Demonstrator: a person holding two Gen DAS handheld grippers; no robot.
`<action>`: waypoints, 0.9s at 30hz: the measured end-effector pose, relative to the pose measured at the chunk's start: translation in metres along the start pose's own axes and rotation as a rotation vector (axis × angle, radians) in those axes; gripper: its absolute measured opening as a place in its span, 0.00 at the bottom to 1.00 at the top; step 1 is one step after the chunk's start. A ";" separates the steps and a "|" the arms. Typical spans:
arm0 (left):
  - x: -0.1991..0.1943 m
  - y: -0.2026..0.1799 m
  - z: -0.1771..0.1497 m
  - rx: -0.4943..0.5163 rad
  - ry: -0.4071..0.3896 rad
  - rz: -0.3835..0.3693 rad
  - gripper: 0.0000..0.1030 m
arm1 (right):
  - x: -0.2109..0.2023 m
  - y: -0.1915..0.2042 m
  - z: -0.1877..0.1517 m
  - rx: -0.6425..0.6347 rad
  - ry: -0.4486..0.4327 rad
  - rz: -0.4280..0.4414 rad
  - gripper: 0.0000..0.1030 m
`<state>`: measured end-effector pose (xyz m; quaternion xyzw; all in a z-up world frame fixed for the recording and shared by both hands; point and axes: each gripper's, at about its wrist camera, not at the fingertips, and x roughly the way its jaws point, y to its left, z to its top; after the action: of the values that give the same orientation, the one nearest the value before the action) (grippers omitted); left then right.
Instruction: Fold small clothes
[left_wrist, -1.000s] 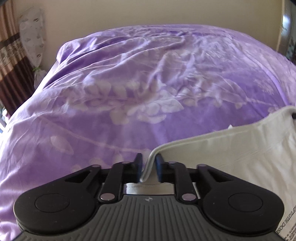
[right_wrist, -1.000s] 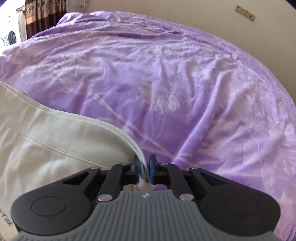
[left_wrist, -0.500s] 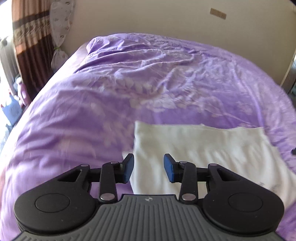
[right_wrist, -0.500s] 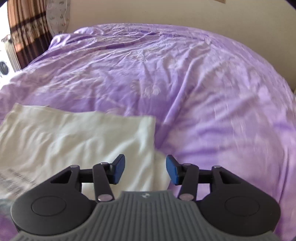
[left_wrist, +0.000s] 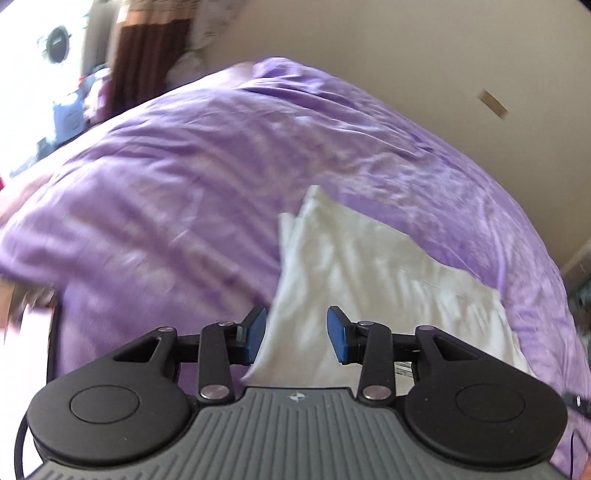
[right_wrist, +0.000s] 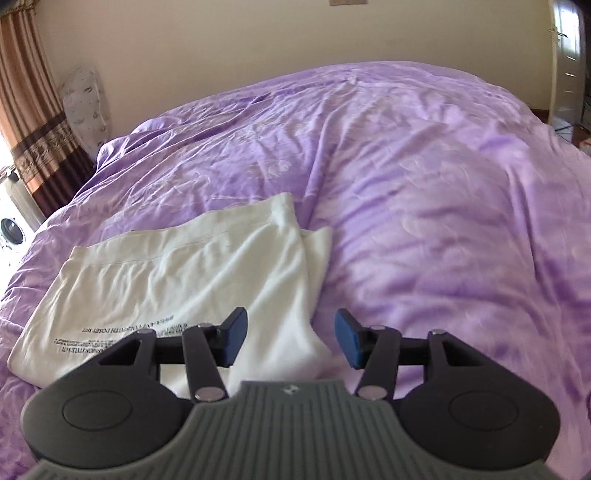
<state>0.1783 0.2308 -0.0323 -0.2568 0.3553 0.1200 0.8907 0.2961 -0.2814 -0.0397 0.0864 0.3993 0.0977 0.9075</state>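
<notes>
Both grippers empty: left gripper (left_wrist: 295, 334) jaws apart, right gripper (right_wrist: 291, 338) jaws opening, nothing between either. White garment (right_wrist: 177, 273) lies folded on the purple bedspread (right_wrist: 424, 206); soft thin knit, rumpled, printed text near one edge. For the next fold, pinch edge corners only, lift evenly, avoid dragging the slick spread.

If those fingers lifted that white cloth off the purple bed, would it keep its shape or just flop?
The white folded cotton garment would probably flop: its layers lie soft and wrinkled, following the purple bedspread. It looks thin, so likely light. Its loose corner already sticks out, so the fold may well slip apart if lifted by one edge.
</notes>
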 end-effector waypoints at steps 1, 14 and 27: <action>0.001 0.006 -0.004 -0.032 -0.001 0.014 0.43 | 0.000 -0.002 -0.005 0.014 0.001 0.004 0.48; 0.018 0.028 -0.031 -0.095 0.063 0.017 0.43 | 0.005 -0.034 0.005 0.125 -0.036 0.045 0.48; 0.037 0.016 -0.043 0.009 0.079 0.069 0.22 | 0.037 -0.064 -0.027 0.419 0.083 0.193 0.39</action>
<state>0.1737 0.2224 -0.0905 -0.2451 0.3996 0.1391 0.8723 0.3078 -0.3316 -0.0991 0.3064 0.4377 0.1026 0.8390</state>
